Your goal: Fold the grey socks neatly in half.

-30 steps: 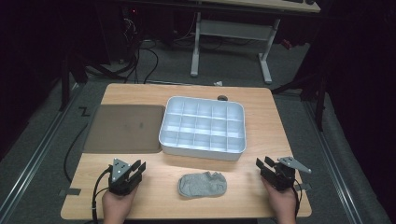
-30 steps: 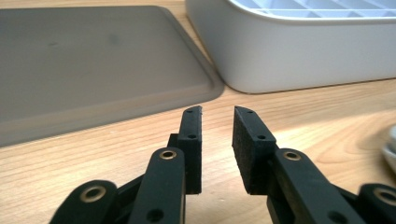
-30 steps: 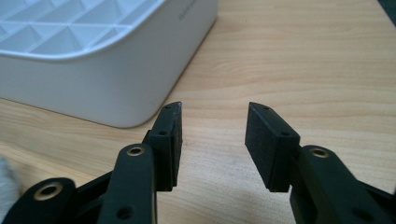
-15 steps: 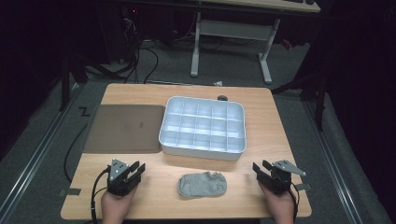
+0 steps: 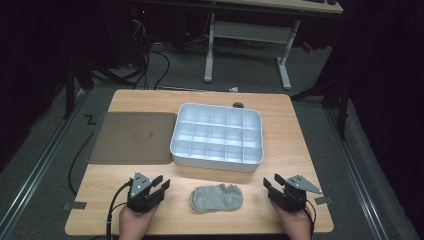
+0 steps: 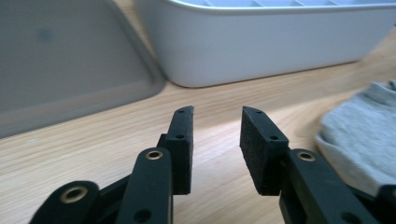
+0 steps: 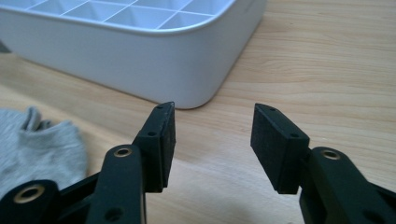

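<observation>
The grey sock lies between my grippers: left gripper at nine o'clock, right gripper at three, both have just been opening, jaws apart, empty.

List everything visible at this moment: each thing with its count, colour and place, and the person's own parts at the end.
sock: one, grey, flat on the table's near edge, between the two grippers, touched by neither.
compartment tray: one, white, many cells, middle of the table, beyond the sock.
flat tray: one, brown-grey, left of the compartment tray.
table: one, light wood.
small dark object: one, at the table's far edge; too small to identify.
desk frame: one, white legs, on the floor behind the table.
left gripper: one, black, near left of the sock, jaws apart with nothing between, just been opening.
right gripper: one, black, near right of the sock, jaws wide, empty, just been opening.
</observation>
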The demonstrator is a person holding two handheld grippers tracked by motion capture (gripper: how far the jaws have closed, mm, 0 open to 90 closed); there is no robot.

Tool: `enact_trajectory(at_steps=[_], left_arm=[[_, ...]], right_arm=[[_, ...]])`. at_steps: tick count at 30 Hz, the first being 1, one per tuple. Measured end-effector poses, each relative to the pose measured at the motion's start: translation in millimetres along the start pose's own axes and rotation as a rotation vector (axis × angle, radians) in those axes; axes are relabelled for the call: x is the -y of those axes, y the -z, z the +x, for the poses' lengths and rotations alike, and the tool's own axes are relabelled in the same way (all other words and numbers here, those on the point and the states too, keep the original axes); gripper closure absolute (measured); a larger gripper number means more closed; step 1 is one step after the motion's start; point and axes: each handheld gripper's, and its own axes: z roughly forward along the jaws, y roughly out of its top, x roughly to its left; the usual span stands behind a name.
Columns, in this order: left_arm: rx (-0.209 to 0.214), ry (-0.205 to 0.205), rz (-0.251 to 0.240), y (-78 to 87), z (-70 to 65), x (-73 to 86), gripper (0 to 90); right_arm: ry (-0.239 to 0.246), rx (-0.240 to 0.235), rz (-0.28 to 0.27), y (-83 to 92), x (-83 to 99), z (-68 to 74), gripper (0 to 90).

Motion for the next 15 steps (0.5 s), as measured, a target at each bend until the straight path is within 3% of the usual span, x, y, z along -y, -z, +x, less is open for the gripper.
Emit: enact_trajectory(at_steps=[4,5,12,14,15], left_arm=[[0.014,-0.019,0.010,-2.8,-8.0,0.7,63.2],[0.024,-0.024,0.013,-3.1,-12.5,0.8,62.9],[0.072,-0.040,0.020,-4.9,-27.4,0.2,60.6],[0.084,-0.045,0.025,-5.9,-30.6,0.3,60.2],[0.103,-0.055,0.029,-7.6,-36.5,0.5,60.1]], right_arm=[[0.021,-0.018,0.004,0.0,0.0,8.6,50.0],[0.033,-0.051,0.021,-2.6,0.1,14.3,50.1],[0.051,-0.143,0.058,-10.3,2.0,30.7,50.3],[0.057,-0.148,0.062,-11.2,2.3,32.8,50.3],[0.065,-0.174,0.076,-13.6,2.8,40.0,50.8]])
